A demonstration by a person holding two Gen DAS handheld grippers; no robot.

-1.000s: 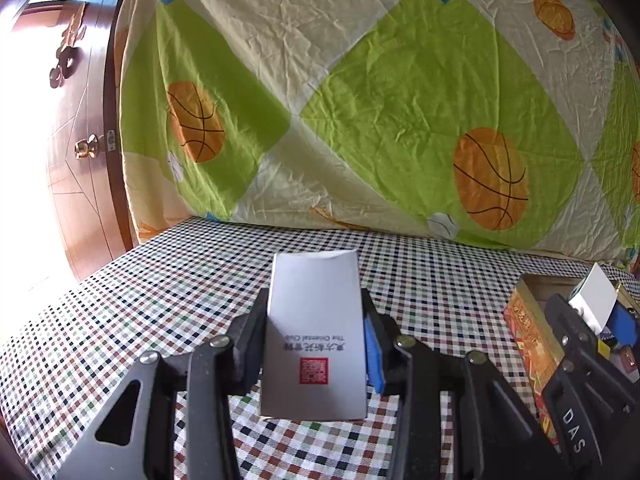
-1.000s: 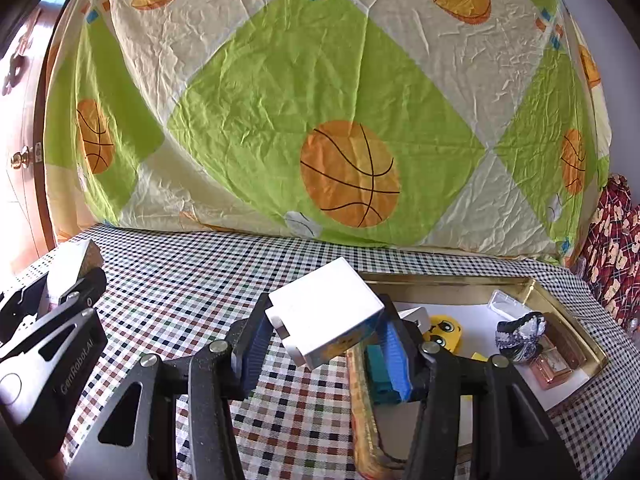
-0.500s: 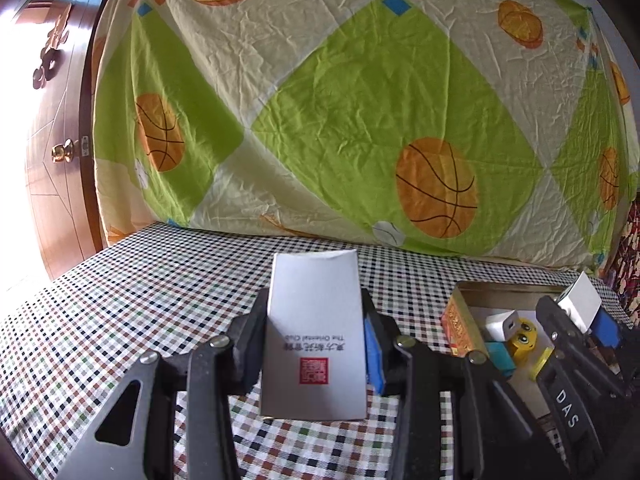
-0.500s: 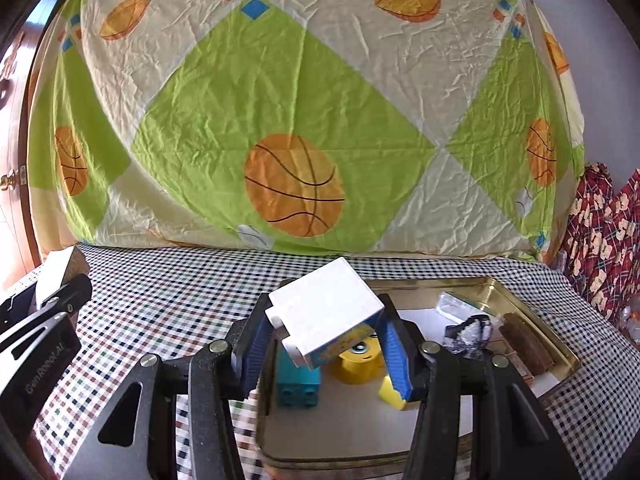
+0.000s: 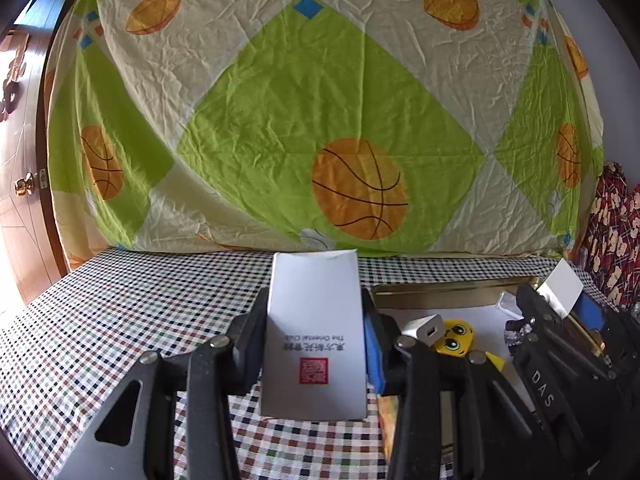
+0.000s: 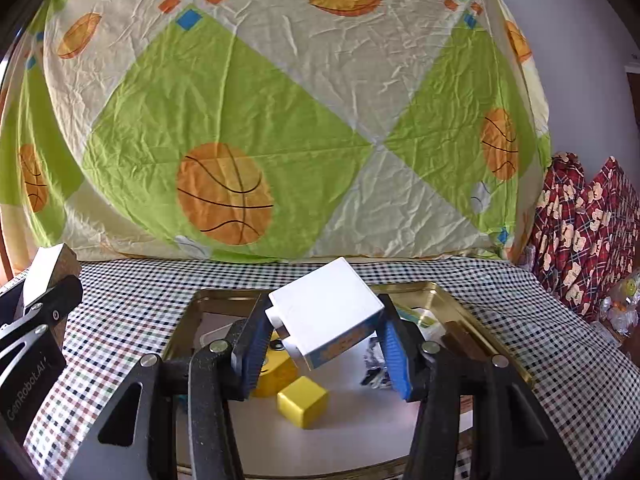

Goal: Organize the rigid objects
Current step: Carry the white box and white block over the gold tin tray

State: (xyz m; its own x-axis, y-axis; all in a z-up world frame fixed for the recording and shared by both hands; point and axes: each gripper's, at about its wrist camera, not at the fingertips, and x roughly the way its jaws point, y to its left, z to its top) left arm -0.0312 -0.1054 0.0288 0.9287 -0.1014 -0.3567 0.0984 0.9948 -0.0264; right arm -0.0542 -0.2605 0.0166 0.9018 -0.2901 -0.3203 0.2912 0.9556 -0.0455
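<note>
Holding a yellow cube (image 6: 303, 401), the gold tray (image 6: 456, 304) sits below both tongs.

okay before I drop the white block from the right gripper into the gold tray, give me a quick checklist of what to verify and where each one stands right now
1. Right gripper shut on the white block: ok.
2. Block squarely held: not ok, it sits tilted between the fingers.
3. Block above the gold tray: ok.
4. Landing spot free: cannot tell; the yellow cube and the yellow smiley toy lie just below.
5. Left gripper shut on the grey box: ok.
6. Left gripper out of the drop path: ok, it is beside the tray's left edge.
</note>
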